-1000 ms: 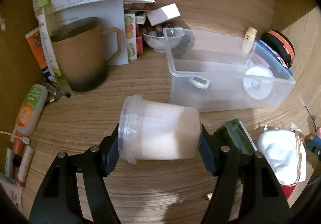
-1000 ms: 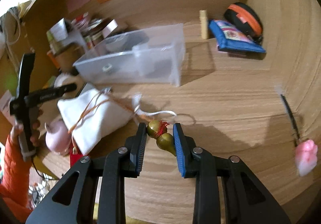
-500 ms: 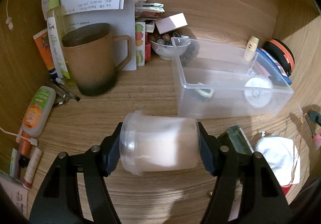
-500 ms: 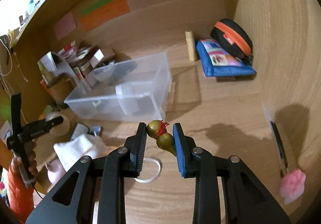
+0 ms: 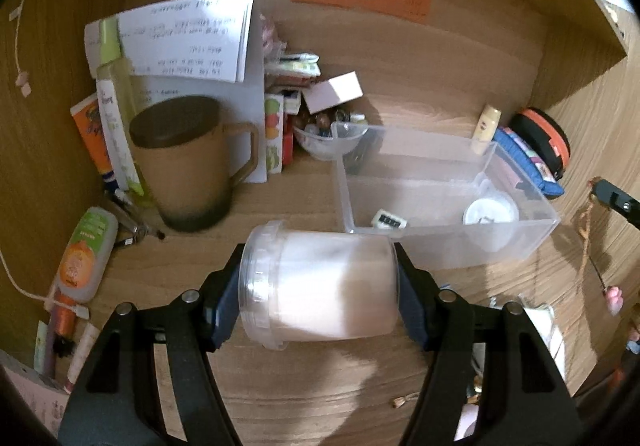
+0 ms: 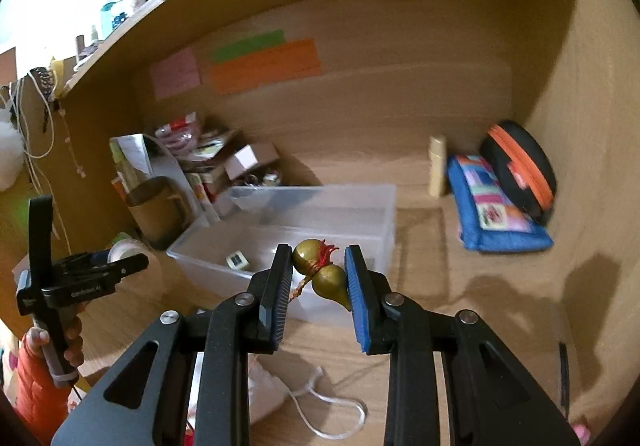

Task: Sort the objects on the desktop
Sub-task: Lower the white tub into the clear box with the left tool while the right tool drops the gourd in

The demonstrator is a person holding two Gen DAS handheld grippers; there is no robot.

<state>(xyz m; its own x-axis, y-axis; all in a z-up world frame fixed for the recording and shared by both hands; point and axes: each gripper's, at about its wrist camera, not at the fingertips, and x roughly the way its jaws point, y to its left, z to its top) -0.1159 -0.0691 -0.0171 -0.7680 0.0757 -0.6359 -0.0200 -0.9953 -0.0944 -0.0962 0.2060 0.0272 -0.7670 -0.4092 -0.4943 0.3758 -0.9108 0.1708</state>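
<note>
My left gripper (image 5: 318, 286) is shut on a translucent white plastic jar (image 5: 320, 286), held on its side above the desk, just in front of the clear plastic bin (image 5: 532, 242). The bin holds a small white clock-like item (image 5: 387, 221) and a round white lid (image 5: 490, 212). My right gripper (image 6: 318, 278) is shut on a gold gourd charm (image 6: 322, 272) with red thread, raised in front of the bin (image 6: 372, 202). The left gripper (image 6: 100, 266) also shows at the left of the right wrist view.
A brown mug (image 5: 188, 162), papers, tubes and small boxes crowd the back left. A blue pouch (image 6: 496, 206), a black-and-orange case (image 6: 524, 170) and a beige tube (image 6: 437, 166) sit at the back right. A white drawstring bag (image 6: 264, 394) lies near the front.
Both grippers have risen and tilted up. The right gripper lifted the gourd charm off the desk, away from the white bag, toward the bin. The jar stays gripped.
</note>
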